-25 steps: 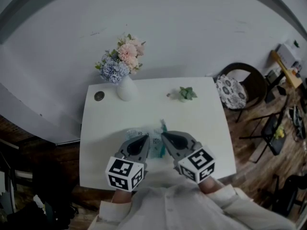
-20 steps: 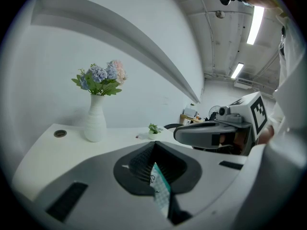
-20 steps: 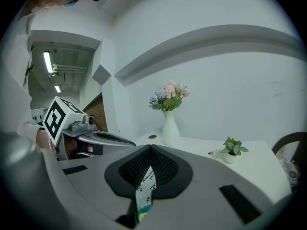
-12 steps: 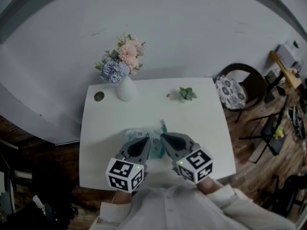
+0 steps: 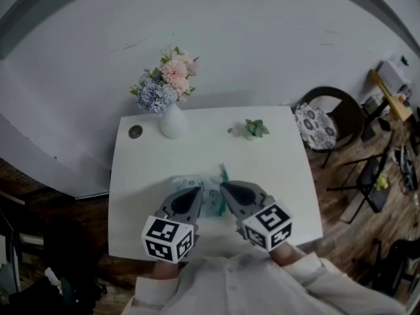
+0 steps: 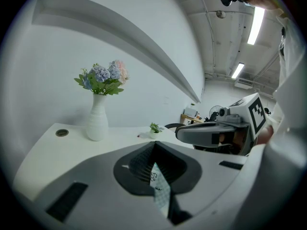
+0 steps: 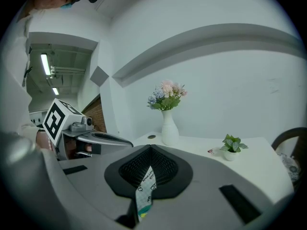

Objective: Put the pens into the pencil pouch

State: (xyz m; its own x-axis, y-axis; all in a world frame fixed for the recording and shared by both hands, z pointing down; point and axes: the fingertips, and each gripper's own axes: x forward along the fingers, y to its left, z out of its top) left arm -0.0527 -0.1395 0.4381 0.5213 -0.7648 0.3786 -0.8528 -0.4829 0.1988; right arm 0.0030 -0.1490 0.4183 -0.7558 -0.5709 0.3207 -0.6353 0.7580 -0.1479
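1. A pale wall (image 5: 262, 44) rises behind a white table (image 5: 282, 163). Dark wooden floor shows on both sides.
2. A dark chair (image 5: 341, 113) with a patterned cushion stands at two o'clock from the table.
3. The left gripper (image 6: 154, 146) hangs over the table's six o'clock edge. Its jaws are pressed together on a checked edge of the pencil pouch.
4. The right gripper (image 7: 149, 148) is just beside it at its three o'clock. Its jaws are likewise clamped on a printed strip of the same pouch.
5. The pencil pouch (image 5: 211, 199), pale teal, sits between the two grippers near the table's six o'clock side. A teal tip pokes out at its twelve o'clock end; I cannot tell whether that is a pen.
6. A white vase (image 5: 172, 123) of pink and blue flowers (image 5: 165, 81) stands at the table's eleven o'clock.
7. A small potted plant (image 5: 256, 128) stands at one o'clock.
8. A round dark disc (image 5: 135, 132) lies at the vase's nine o'clock.
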